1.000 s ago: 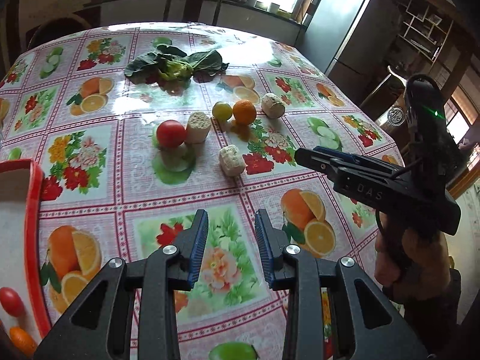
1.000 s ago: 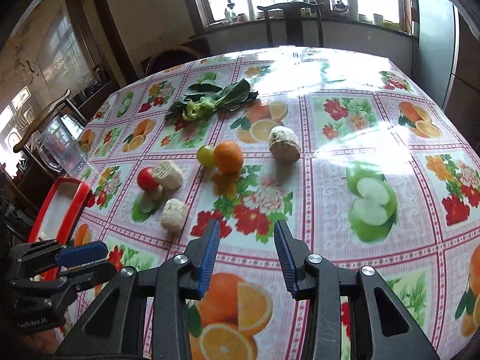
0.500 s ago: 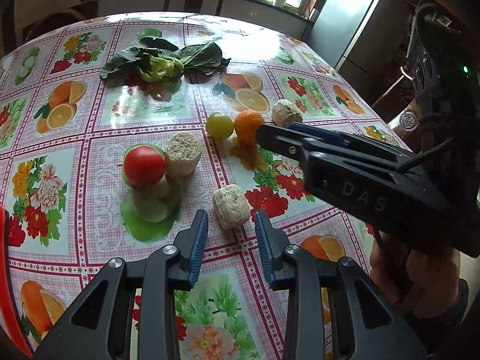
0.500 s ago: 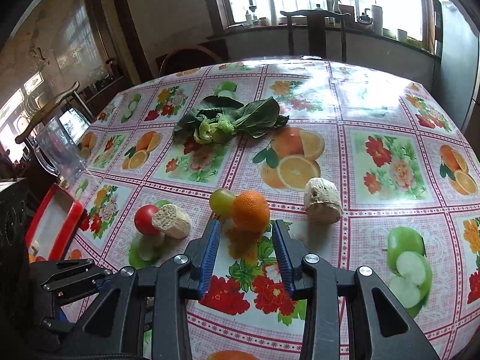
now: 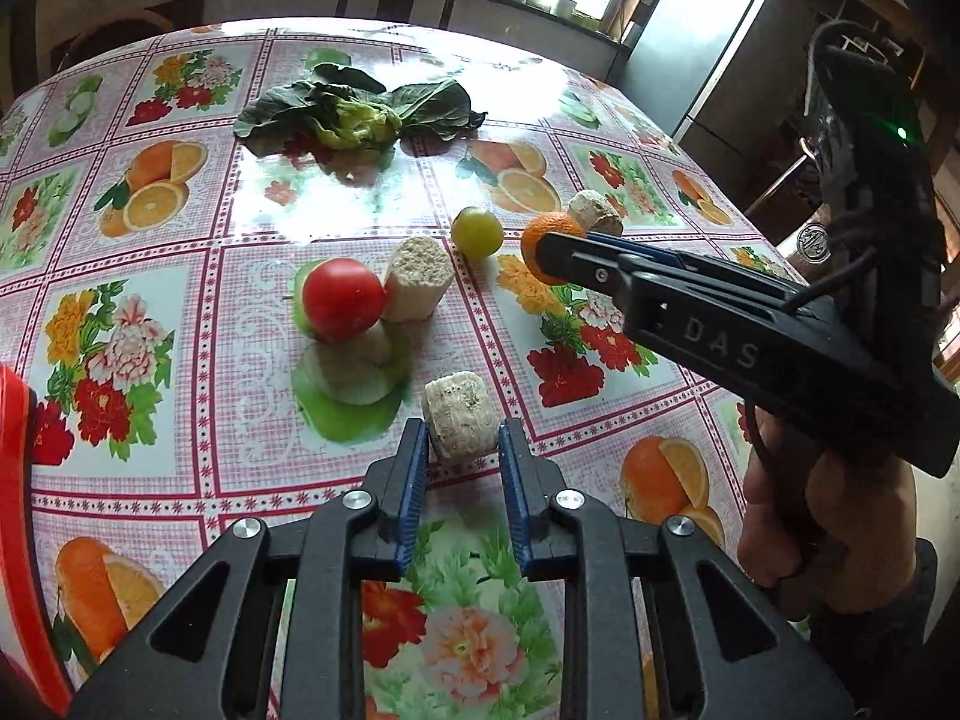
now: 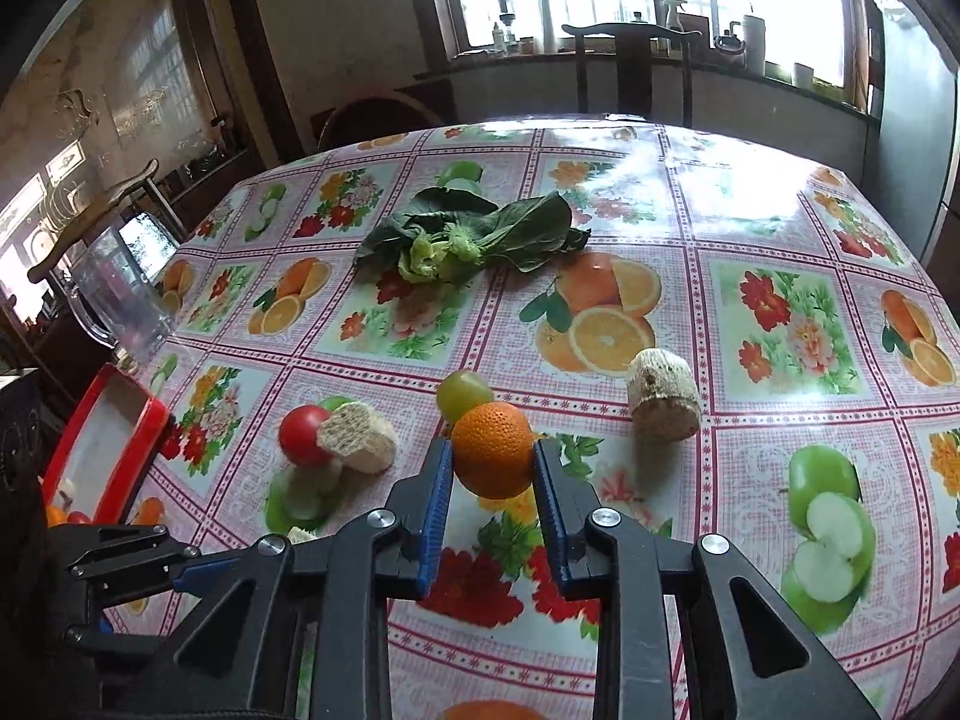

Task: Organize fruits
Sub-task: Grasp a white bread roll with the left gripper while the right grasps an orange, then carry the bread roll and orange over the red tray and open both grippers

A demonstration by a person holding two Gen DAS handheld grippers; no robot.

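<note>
Kitchen, round table under a fruit-print oilcloth (image 6: pixel 750 228), bright glare from the windows behind. Orange (image 6: pixel 493 449) sits mid-table, clamped between the right gripper (image 6: pixel 492 468) pads; jaws have just been closing and now press both sides of it. Left gripper (image 5: pixel 462 450) jaws also just closed, onto the pale cylindrical chunk (image 5: pixel 461 423) nearest the camera, held at its near end only. Risks, my read: the orange is round and gripped near the pad tips, so it could roll out on lift; the chunk looks crumbly, so a tip grip may let it pivot or break. Green fruit (image 6: pixel 463 391) touches or sits just behind the orange, so any drag could knock it rolling. Tomato (image 5: pixel 342 299) leans on a second chunk (image 5: pixel 417 285), well clear of both claws; third chunk (image 6: pixel 663 399) is to the right, leafy greens (image 6: pixel 474 237) further back. Red-rimmed tray (image 6: pixel 105 438) at the left edge is the likely drop spot; the left gripper sits between it and the orange.
</note>
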